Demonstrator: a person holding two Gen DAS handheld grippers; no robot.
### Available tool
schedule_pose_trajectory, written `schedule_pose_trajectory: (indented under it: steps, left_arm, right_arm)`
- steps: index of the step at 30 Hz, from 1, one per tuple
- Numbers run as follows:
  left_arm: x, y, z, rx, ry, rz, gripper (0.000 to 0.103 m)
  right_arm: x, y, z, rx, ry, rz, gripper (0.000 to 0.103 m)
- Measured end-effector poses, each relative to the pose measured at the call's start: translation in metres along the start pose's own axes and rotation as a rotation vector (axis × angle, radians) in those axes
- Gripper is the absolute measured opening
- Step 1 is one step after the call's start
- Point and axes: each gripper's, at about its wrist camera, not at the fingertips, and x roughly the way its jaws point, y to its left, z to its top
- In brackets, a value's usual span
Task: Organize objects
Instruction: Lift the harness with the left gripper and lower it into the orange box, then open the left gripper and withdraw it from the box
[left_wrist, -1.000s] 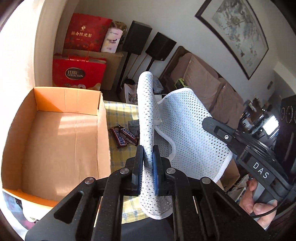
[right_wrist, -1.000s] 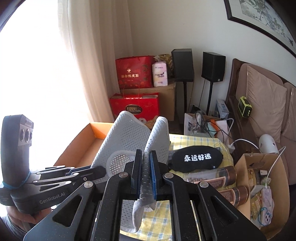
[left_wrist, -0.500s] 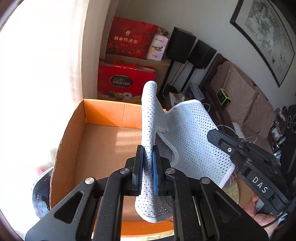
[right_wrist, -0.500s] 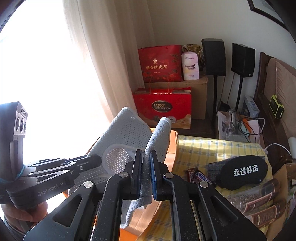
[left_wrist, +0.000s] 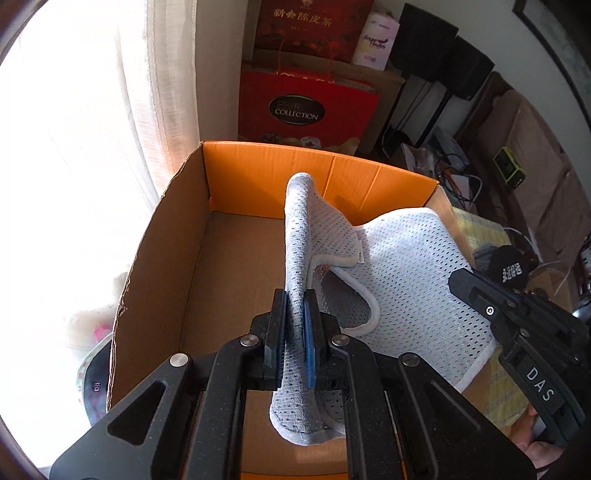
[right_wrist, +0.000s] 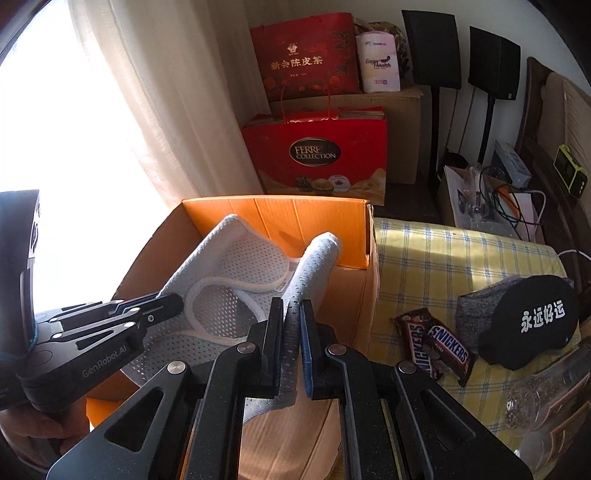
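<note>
1. The left gripper (left_wrist: 294, 325) has its jaws pressed tight on one strap of a white mesh vest (left_wrist: 402, 273).
2. The right gripper (right_wrist: 291, 332) has its jaws pressed tight on the other strap of the same vest.
3. The vest hangs stretched between the two grippers. It is up in the air, over the open cardboard box (left_wrist: 258, 177).
4. The box has bright orange walls on the inside and a plain brown floor. The floor that shows under the vest is bare.
5. Just beside the box is a yellow checked cloth (right_wrist: 443, 258).
6. On the cloth lie two Snickers bars (right_wrist: 436, 345). They touch each other.
7. Near the bars sits a black eye mask (right_wrist: 532, 325) with white writing on it. A grey cloth (right_wrist: 474, 304) peeks out from under it.
8. A clear jar (right_wrist: 543, 391) lies on its side at the edge of the cloth.
9. Behind the box stands a red gift bag (right_wrist: 317, 155), and a curtain (right_wrist: 173, 92) hangs next to it.
</note>
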Motion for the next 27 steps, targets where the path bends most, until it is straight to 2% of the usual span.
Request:
schedule_pose_trajectory:
  steps: [3, 6, 8, 11, 13, 14, 15, 19, 22, 26, 27]
  left_arm:
    - [0.011, -0.001, -0.001, 0.007, 0.028, 0.001, 0.009]
    - [0.018, -0.006, -0.003, 0.032, 0.049, 0.035, 0.011]
    - [0.025, -0.008, -0.003, 0.043, 0.086, 0.036, 0.013]
    - [0.029, -0.009, -0.003, 0.044, 0.114, 0.090, 0.017]
    - [0.025, -0.005, -0.004, 0.027, 0.112, 0.096, 0.027]
    - [0.022, -0.003, -0.005, 0.019, 0.108, 0.099, 0.039]
    - [0.019, -0.001, -0.007, 0.015, 0.102, 0.106, 0.047]
    - [0.002, -0.002, -0.014, 0.029, 0.068, 0.108, 0.049]
    - [-0.021, -0.010, -0.019, 0.060, 0.003, 0.065, 0.056]
    - [-0.053, -0.034, -0.023, 0.145, -0.102, 0.064, 0.060]
    - [-0.060, -0.039, -0.025, 0.160, -0.120, 0.057, 0.067]
  right_arm:
    - [0.008, -0.005, -0.003, 0.000, 0.018, -0.042, 0.012]
    - [0.011, -0.008, -0.005, -0.007, 0.026, -0.078, 0.025]
    - [0.007, -0.009, -0.005, -0.010, 0.018, -0.065, 0.032]
    - [-0.004, -0.012, -0.002, 0.003, -0.003, -0.049, 0.035]
    - [-0.016, -0.013, 0.001, 0.006, -0.020, -0.038, 0.037]
    - [-0.023, -0.013, 0.002, 0.004, -0.033, -0.032, 0.040]
    - [-0.031, -0.013, 0.003, -0.001, -0.047, -0.035, 0.046]
    - [-0.060, -0.017, 0.004, -0.027, -0.084, -0.071, 0.057]
    - [-0.080, -0.026, 0.001, -0.026, -0.104, -0.101, 0.065]
    - [-0.102, -0.039, -0.008, -0.023, -0.120, -0.150, 0.075]
    - [-0.106, -0.042, -0.010, -0.021, -0.124, -0.162, 0.077]
